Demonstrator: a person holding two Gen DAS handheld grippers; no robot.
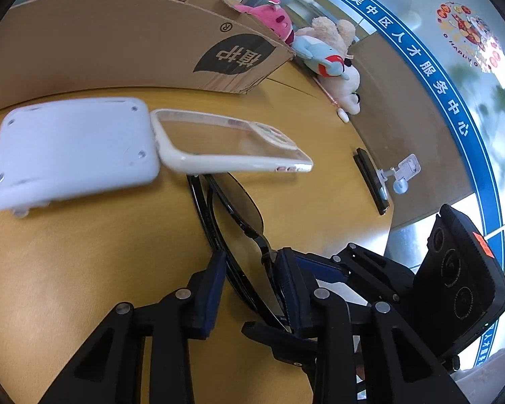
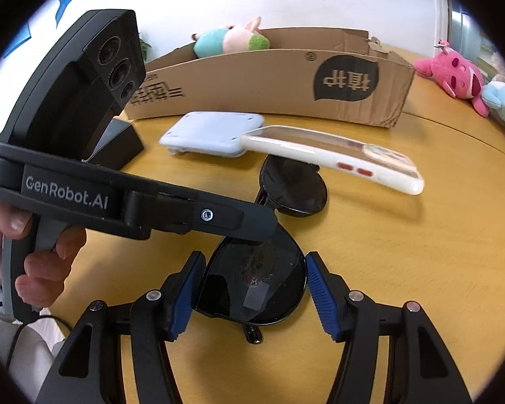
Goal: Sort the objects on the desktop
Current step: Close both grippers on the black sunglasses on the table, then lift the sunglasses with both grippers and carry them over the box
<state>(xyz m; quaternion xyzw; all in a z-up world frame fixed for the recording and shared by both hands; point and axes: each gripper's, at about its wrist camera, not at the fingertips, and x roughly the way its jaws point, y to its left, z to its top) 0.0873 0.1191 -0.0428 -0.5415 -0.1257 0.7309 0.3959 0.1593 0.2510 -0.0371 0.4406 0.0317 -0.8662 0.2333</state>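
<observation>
Black sunglasses (image 2: 256, 286) lie on the wooden table (image 2: 404, 252). My right gripper (image 2: 254, 289) is open with its blue pads on either side of one lens. My left gripper (image 1: 250, 279) straddles the sunglasses (image 1: 239, 229) near the bridge; its pads sit close to the frame, contact unclear. A clear phone case with a white rim (image 1: 229, 141) rests tilted, one end on a pale blue square device (image 1: 70, 148) and over the far lens. Both also show in the right wrist view: the case (image 2: 336, 155), the device (image 2: 215, 131).
A long cardboard box (image 2: 269, 77) stands behind the objects, holding a plush toy (image 2: 232, 38). More plush toys (image 1: 323, 50) lie at the table's far side. A black phone (image 1: 370, 178) lies near the table edge, a small white stand (image 1: 402, 171) beyond it.
</observation>
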